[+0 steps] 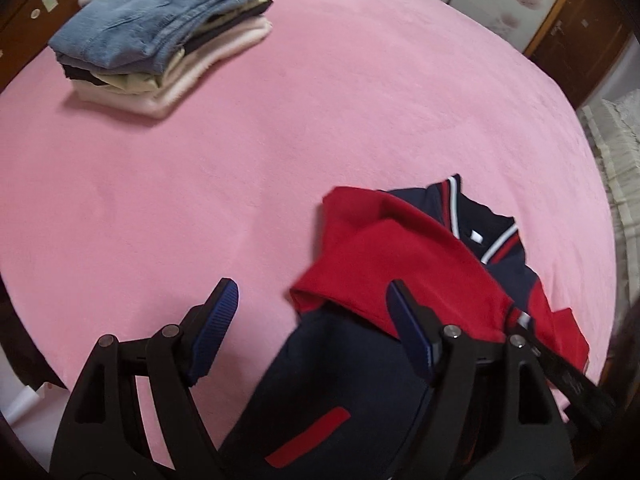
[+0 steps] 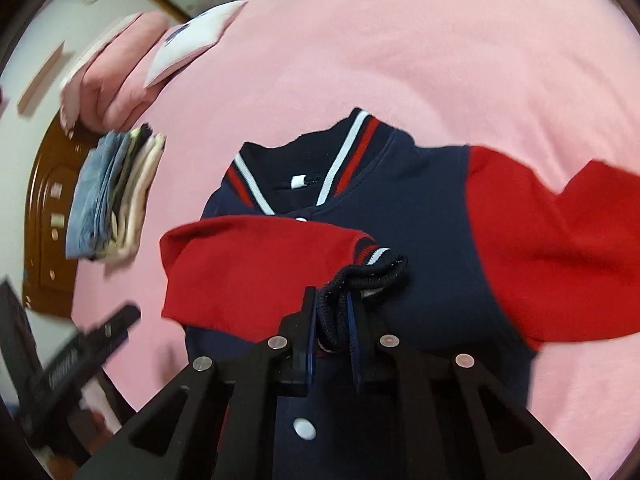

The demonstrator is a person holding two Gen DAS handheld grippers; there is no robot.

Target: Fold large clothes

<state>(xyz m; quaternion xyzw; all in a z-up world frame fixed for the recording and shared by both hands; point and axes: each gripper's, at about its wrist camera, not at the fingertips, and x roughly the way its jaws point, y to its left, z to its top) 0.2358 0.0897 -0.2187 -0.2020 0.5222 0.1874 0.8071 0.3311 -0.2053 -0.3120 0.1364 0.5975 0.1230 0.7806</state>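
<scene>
My right gripper [image 2: 330, 320] fingers pinch the varsity jacket's [image 2: 400, 208] ribbed cuff [image 2: 362, 280] at centre frame — my left gripper [image 1: 312, 320] fingers stand wide, empty.

– How's my feed?
– I see soft, even indoor light, no glare. The folded stack [image 1: 160, 40] casts a faint shadow toward 6 o'clock.
– Blur?
– My right view smears, worst from 7 to 9 o'clock; both bend and darken at the rims.

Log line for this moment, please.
left gripper open, empty | right gripper shut on sleeve cuff | jacket on bed
</scene>
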